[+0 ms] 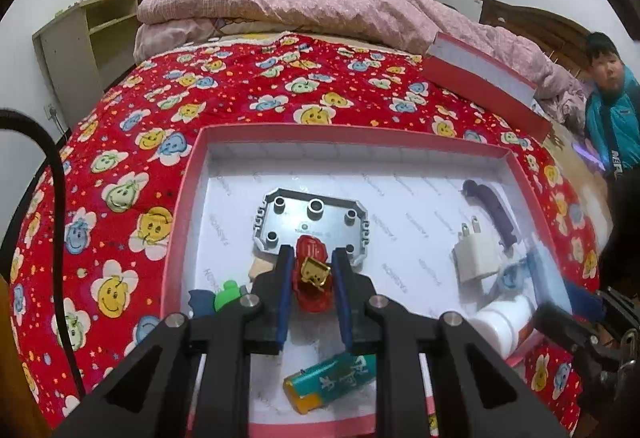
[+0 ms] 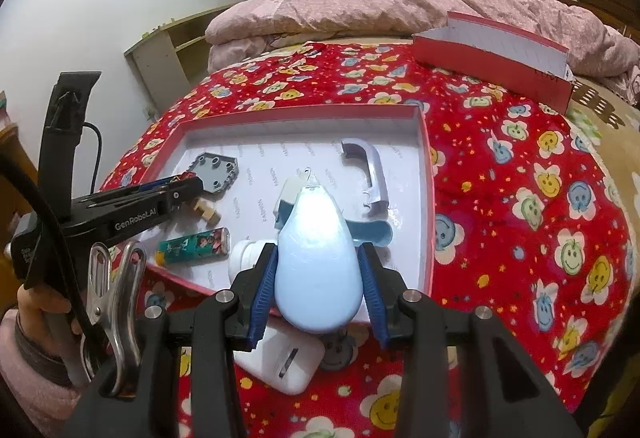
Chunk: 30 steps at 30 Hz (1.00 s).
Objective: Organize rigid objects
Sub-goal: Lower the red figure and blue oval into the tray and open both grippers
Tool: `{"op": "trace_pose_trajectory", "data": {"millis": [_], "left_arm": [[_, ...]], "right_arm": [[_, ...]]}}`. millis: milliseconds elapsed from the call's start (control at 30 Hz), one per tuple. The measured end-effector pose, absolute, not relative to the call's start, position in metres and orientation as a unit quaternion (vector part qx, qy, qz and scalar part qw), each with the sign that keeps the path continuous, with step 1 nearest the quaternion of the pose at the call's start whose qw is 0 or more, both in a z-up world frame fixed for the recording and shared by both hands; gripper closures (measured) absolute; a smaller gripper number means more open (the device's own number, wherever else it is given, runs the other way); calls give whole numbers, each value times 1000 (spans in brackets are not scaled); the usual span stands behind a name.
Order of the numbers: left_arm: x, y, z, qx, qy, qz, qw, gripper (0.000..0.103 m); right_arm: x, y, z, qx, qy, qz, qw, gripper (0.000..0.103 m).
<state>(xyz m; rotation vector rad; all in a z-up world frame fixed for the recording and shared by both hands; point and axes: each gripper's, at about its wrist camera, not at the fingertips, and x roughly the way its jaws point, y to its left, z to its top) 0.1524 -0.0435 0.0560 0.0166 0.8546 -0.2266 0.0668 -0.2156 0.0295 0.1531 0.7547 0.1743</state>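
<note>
Both grippers hang over the red-rimmed box on the bed's red smiley-flower quilt, each carrying something in. The left gripper, low in the middle of its view, has its fingers clamped on a small red and gold trinket just above the grey plate. The right gripper has its fingers pressed on the sides of a pale blue egg-shaped case held over the box's near edge. A white charger, a teal lighter, a white bottle and a curved grey handle already lie inside. This looks like the placing step. Next, each hand needs a bare patch of the box floor, then to lower and part its fingers.
</note>
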Motion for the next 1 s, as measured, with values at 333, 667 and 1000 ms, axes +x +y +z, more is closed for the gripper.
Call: {"op": "trace_pose_trajectory", "data": {"millis": [333, 667, 1000], "left_arm": [[164, -36, 53, -29, 418, -108, 902, 76], [154, -50, 50, 17, 402, -117, 908, 50], [150, -57, 49, 35, 404, -124, 906, 39]], "right_arm": [[72, -213, 34, 70, 366, 77, 925, 62], [86, -208, 38, 77, 368, 81, 923, 62], [116, -216, 37, 81, 379, 80, 918, 62]]}}
